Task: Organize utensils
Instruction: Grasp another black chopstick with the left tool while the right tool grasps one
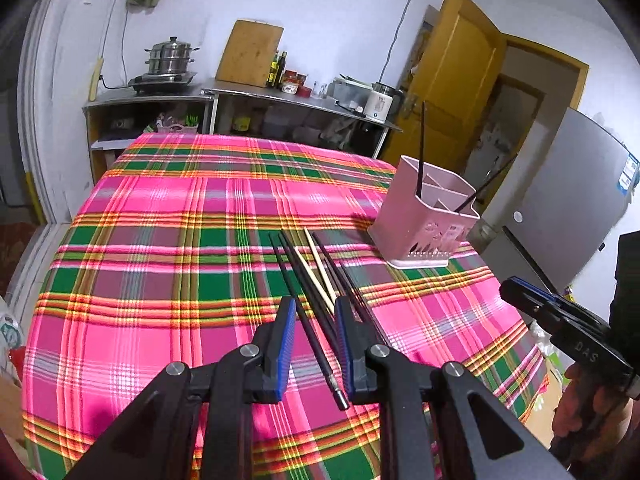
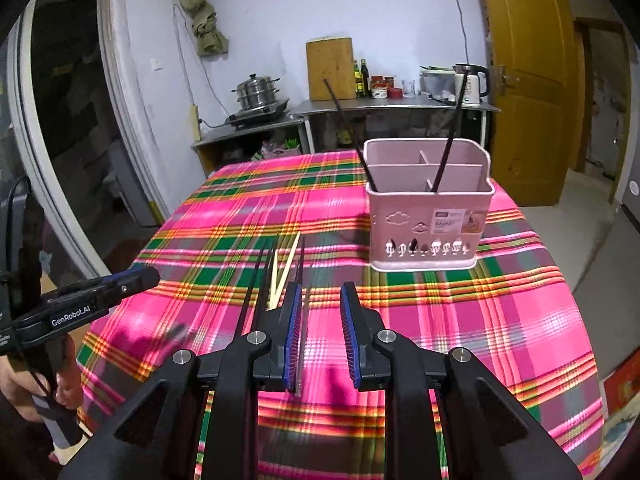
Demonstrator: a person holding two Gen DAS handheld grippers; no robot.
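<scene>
Several black chopsticks (image 1: pixel 308 296) and two pale wooden chopsticks (image 1: pixel 318 270) lie together on the plaid tablecloth (image 1: pixel 160 240). My left gripper (image 1: pixel 316 312) is open, low over them, with one black chopstick running between its fingers. A pink divided utensil holder (image 1: pixel 426 216) stands to the right and holds two black chopsticks (image 1: pixel 421 148). In the right wrist view the holder (image 2: pixel 428 216) is ahead and the chopstick pile (image 2: pixel 276 276) lies left of my right gripper (image 2: pixel 320 300), which is open and empty above the cloth. The left gripper (image 2: pixel 132 280) shows at the left.
A steel counter (image 1: pixel 240 94) behind the table carries a steamer pot (image 1: pixel 170 56), a cutting board (image 1: pixel 250 52), bottles and a kettle (image 1: pixel 380 102). A yellow door (image 1: pixel 456 80) and a grey fridge (image 1: pixel 576 196) stand to the right. The table edge drops off near the holder.
</scene>
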